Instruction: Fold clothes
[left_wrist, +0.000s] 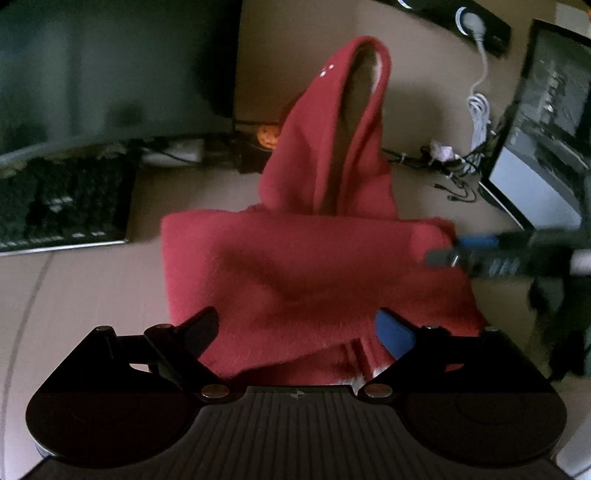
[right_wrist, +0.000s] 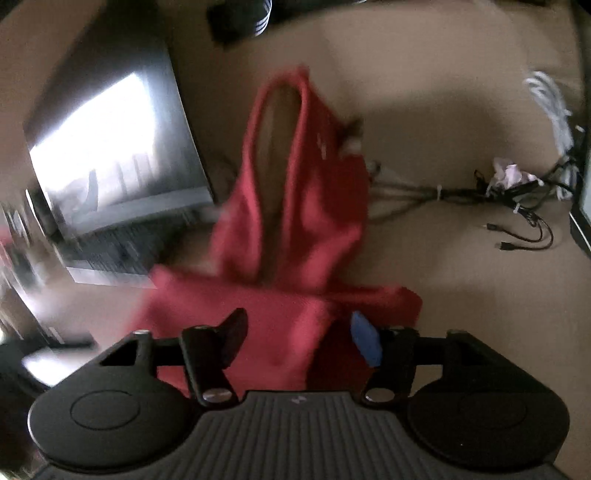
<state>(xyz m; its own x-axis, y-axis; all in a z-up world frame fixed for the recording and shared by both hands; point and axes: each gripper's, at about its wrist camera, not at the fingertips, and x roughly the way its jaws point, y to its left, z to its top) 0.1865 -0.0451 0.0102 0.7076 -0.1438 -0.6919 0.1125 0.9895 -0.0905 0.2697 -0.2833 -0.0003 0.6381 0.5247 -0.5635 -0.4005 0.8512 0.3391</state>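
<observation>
A red hooded garment (left_wrist: 303, 273) lies on the beige tabletop (left_wrist: 85, 295), its body folded into a flat block and the hood (left_wrist: 354, 140) stretched out beyond it. My left gripper (left_wrist: 295, 332) hovers over the near edge of the block, open, with nothing pinched. At the block's right edge sits my right gripper (left_wrist: 448, 253), blurred. In the right wrist view the same garment (right_wrist: 295, 236) fills the middle. There the right gripper (right_wrist: 299, 336) has its jaws apart over the cloth, and the pads do not press on it.
A dark monitor (left_wrist: 110, 74) and keyboard (left_wrist: 59, 206) stand at the left, and a second screen (left_wrist: 546, 129) at the right. Loose black cables (left_wrist: 454, 173), a coiled white cable (left_wrist: 480, 114) and a power strip (left_wrist: 476, 22) lie beyond the hood.
</observation>
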